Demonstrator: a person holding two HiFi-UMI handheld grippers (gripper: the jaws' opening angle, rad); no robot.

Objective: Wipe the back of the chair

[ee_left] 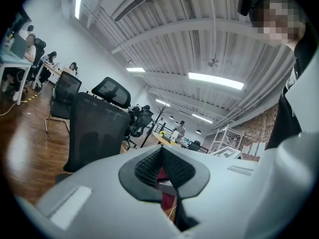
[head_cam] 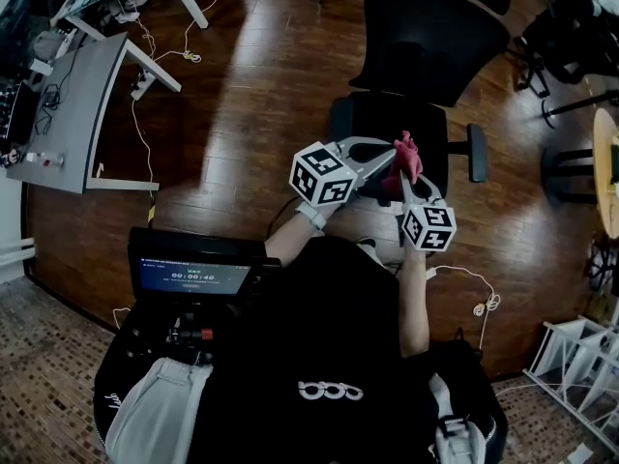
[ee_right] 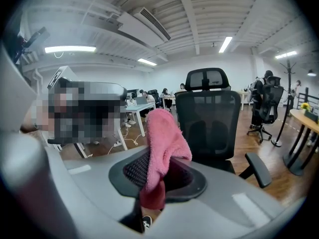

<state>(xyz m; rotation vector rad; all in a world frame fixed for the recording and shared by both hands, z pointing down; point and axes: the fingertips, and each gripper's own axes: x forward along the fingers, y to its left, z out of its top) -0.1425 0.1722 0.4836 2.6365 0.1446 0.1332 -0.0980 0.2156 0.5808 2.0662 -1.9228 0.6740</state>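
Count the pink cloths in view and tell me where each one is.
1. The pink cloth is clamped in the right gripper, held up in front of the black chair. No other shows, though one could be hidden.

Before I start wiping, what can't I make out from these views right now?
Rear face of the chair back: head view and right gripper view show only its front.
Whether the left gripper nips the pink cloth: its view shows just a red sliver below closed pads.
Chair base: hidden under the seat in the head view.
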